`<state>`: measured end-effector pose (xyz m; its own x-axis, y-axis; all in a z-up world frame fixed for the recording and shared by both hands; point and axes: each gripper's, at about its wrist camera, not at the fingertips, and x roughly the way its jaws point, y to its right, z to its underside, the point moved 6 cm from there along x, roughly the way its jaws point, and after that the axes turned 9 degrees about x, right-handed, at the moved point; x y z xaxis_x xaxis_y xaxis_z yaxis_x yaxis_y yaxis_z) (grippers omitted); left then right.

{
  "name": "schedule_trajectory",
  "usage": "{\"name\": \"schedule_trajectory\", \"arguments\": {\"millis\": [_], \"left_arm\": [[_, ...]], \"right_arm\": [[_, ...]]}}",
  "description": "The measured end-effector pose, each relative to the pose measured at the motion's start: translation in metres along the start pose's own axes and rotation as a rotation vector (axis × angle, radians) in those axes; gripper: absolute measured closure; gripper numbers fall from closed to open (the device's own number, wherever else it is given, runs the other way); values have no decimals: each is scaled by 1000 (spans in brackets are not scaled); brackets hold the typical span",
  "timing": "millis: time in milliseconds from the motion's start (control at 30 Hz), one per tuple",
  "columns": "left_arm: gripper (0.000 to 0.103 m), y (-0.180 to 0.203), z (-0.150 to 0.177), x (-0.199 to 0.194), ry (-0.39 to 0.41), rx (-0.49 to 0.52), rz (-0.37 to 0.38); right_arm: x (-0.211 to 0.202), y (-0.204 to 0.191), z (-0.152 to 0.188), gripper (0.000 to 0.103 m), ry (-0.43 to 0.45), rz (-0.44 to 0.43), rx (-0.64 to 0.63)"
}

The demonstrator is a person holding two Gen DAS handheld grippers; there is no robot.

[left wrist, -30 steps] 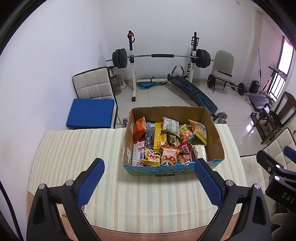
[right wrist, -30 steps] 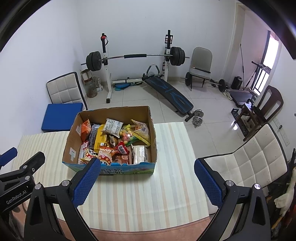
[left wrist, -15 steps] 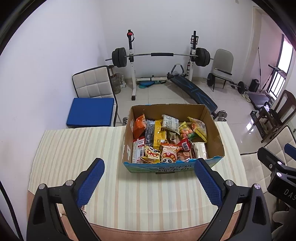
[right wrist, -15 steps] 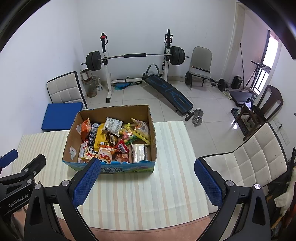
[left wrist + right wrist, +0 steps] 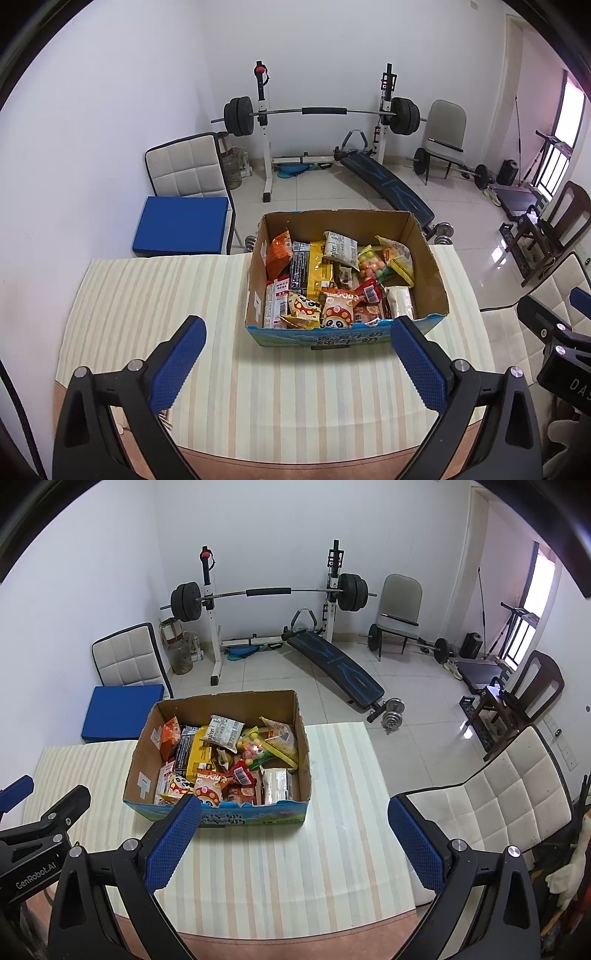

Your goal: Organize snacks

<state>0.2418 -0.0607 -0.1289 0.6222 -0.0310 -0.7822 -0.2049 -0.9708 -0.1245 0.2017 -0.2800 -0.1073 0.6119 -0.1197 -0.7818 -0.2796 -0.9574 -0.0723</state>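
Both views have drifted only slightly over the last second: the cardboard box (image 5: 347, 280) sits a touch lower in each picture, and nothing on the table (image 5: 155, 295) has shifted. Left tongs (image 5: 295, 354) and right tongs (image 5: 291, 834) hang above the near edge of the table, blue pads spread wide, nothing between them. All the snacks (image 5: 332, 280) lie packed inside the box, which stands on the striped cloth toward the far side; no packet lies on the cloth itself. That fits either a full box waiting to be sorted out or a box just filled, so the step in hand cannot be settled. Any reach into it would mean coming down over the torn blue front wall and picking one packet from a tight, overlapping jumble. Around the table: a white padded chair (image 5: 491, 812) on the right, a blue cushion (image 5: 181, 225), and a barbell rack (image 5: 321, 114) behind, none blocking the way
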Motion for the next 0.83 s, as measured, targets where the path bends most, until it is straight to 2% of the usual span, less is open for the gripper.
{"name": "schedule_trajectory", "arguments": {"millis": [833], "left_arm": [[1,-4,-5,-3,24,9,-1]], "right_arm": [[-3,2,-9,0,-2,-5,-9]]}}
